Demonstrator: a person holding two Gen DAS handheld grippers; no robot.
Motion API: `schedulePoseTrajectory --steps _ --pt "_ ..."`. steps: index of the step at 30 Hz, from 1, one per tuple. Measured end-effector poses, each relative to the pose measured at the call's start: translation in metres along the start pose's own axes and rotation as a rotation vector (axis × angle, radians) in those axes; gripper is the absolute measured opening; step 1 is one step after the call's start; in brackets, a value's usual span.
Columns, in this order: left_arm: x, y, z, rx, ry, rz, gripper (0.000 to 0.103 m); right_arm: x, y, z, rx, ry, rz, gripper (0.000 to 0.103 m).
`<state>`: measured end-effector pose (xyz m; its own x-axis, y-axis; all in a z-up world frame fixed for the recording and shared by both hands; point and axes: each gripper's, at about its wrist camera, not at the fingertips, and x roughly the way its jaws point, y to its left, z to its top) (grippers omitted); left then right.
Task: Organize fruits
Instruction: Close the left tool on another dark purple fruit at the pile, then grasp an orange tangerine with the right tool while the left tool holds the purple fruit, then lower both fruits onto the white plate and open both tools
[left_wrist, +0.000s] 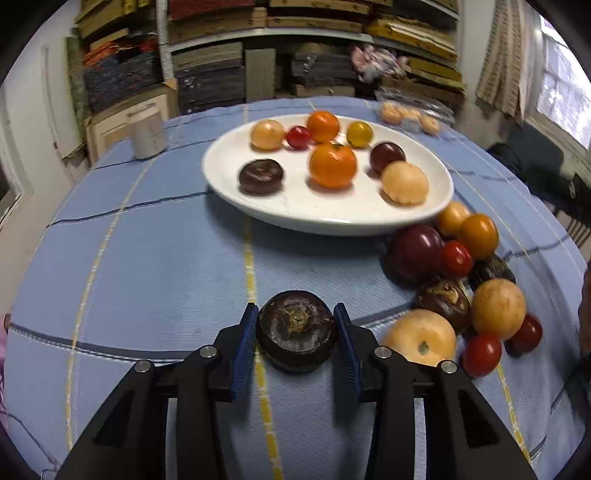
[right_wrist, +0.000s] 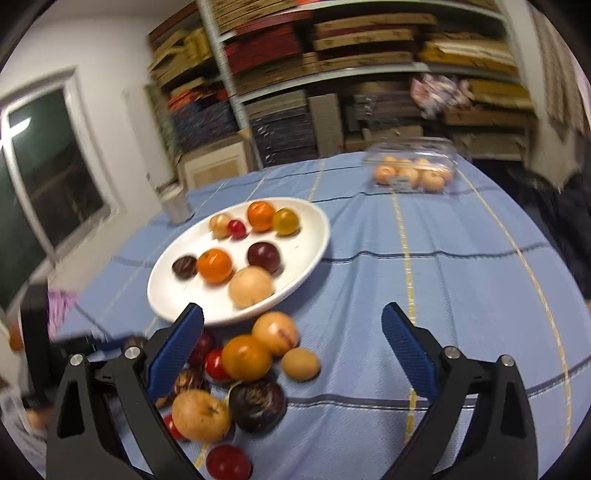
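Note:
A dark purple fruit (left_wrist: 295, 328) sits on the blue tablecloth, near the front edge. My left gripper (left_wrist: 295, 308) is shut on it, one blue pad pressing each side. A white oval plate (left_wrist: 332, 221) further back holds several fruits: orange, pale, dark and small red ones. To the plate's right lies a loose pile of fruits (left_wrist: 496, 308). In the right wrist view my right gripper (right_wrist: 291, 310) stands open just above that pile (right_wrist: 245, 356), nothing between its fingers, with the plate (right_wrist: 166, 295) beyond and to the left.
A clear plastic box of pale fruits (right_wrist: 413, 170) stands at the table's far side. A grey cylinder (left_wrist: 147, 136) stands at the far left edge. Shelves of stacked material fill the back wall. Part of a hand (left_wrist: 585, 314) shows at the right edge.

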<state>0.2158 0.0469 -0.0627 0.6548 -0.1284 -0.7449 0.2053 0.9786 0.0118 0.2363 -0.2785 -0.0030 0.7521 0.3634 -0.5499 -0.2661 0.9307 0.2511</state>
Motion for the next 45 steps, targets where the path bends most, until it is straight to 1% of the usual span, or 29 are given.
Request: schedulePoseTrajectory --steps 2,4,6,9,10,11,12,14,19,21,25,29,34,36,38,40,41,42,45 --pt "-0.003 0.006 0.001 -0.026 -0.016 0.012 0.042 0.004 0.013 -0.005 -0.071 0.020 -0.005 0.095" --pt "-0.003 0.009 0.001 -0.042 -0.011 0.013 0.042 0.009 0.024 -0.010 -0.129 0.044 -0.011 0.095" --pt "-0.003 0.008 0.001 -0.034 -0.011 0.013 0.042 0.017 0.033 -0.016 -0.182 0.077 -0.026 0.095" --pt "-0.004 0.004 0.001 -0.014 -0.014 0.010 0.042 0.026 0.038 -0.022 -0.217 0.101 -0.055 0.094" --pt "-0.003 0.004 0.001 -0.013 -0.014 0.010 0.042 0.030 0.039 -0.024 -0.223 0.110 -0.056 0.088" --pt "-0.003 0.004 0.001 -0.013 -0.012 0.009 0.042 0.033 0.040 -0.025 -0.228 0.119 -0.055 0.079" --pt "-0.003 0.004 0.001 -0.014 -0.012 0.010 0.042 0.036 0.040 -0.027 -0.233 0.132 -0.052 0.075" --pt "-0.003 0.004 0.001 -0.015 -0.012 0.010 0.042 0.043 0.042 -0.029 -0.239 0.167 -0.041 0.056" --pt "-0.002 0.002 0.000 -0.008 -0.007 0.006 0.042 0.045 0.039 -0.028 -0.218 0.166 -0.020 0.055" --pt "-0.001 0.002 0.000 -0.008 -0.004 0.003 0.042 0.042 0.041 -0.028 -0.225 0.160 0.005 0.039" --pt "0.001 0.004 0.000 -0.018 0.002 -0.001 0.042 0.042 0.046 -0.029 -0.240 0.161 0.012 0.037" --pt "0.001 0.005 0.000 -0.023 0.004 -0.005 0.042 0.041 0.042 -0.028 -0.210 0.159 0.025 0.037" --pt "0.001 0.005 0.000 -0.024 0.000 -0.007 0.042 0.034 0.040 -0.024 -0.189 0.132 0.036 0.037" --pt "-0.002 0.005 0.001 -0.027 -0.011 -0.006 0.042 0.030 0.038 -0.021 -0.176 0.118 0.043 0.037" --pt "-0.008 0.004 0.004 -0.030 -0.042 -0.009 0.042 0.023 0.035 -0.016 -0.152 0.088 0.051 0.037" --pt "-0.016 0.006 0.011 -0.055 -0.073 -0.037 0.042 0.016 0.030 -0.006 -0.117 0.058 0.065 0.037" --pt "-0.020 0.008 0.020 -0.077 -0.089 -0.059 0.042 0.015 0.027 0.001 -0.096 0.045 0.072 0.037" --pt "-0.022 0.008 0.029 -0.082 -0.096 -0.066 0.042 0.016 0.026 0.007 -0.087 0.039 0.073 0.037" --pt "-0.019 0.003 0.059 -0.068 -0.113 -0.049 0.042 0.031 0.022 0.035 -0.068 0.032 0.050 0.037"
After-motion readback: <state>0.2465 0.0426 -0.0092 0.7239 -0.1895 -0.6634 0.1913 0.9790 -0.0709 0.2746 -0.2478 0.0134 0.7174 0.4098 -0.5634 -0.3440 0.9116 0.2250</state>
